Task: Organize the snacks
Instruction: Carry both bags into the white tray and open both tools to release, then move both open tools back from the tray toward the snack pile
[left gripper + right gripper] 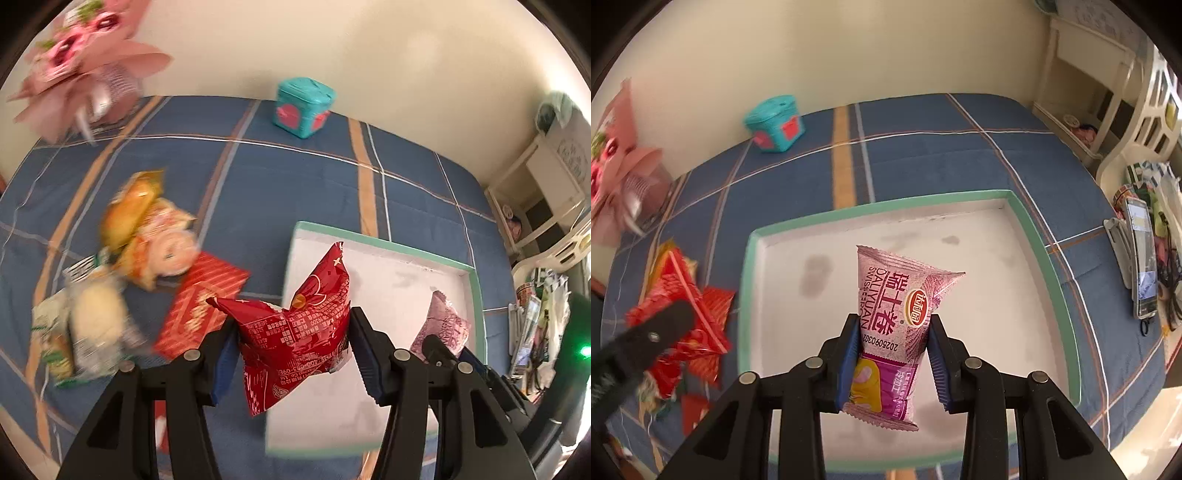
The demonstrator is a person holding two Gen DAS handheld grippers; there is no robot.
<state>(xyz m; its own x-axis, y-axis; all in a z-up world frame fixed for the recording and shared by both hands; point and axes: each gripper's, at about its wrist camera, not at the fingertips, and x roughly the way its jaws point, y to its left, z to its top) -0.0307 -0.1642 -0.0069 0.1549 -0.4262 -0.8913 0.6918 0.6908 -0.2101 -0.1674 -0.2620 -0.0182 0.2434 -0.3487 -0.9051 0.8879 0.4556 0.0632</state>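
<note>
left claw (293,345) grips red packet (295,332) | right claw (892,354) grips pink packet (897,325)

Both wrist views look steeply down, close above the bed; both share the tray (384,247) (879,206).

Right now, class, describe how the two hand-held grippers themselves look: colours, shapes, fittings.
Both match. The left hand-held gripper and right hand-held gripper have matte black angular frames with triangular cut-outs, round silver pivot pins at the joints, and two fingers faced with blue ribbed pads. No cables, markings or sleeves show.
</note>
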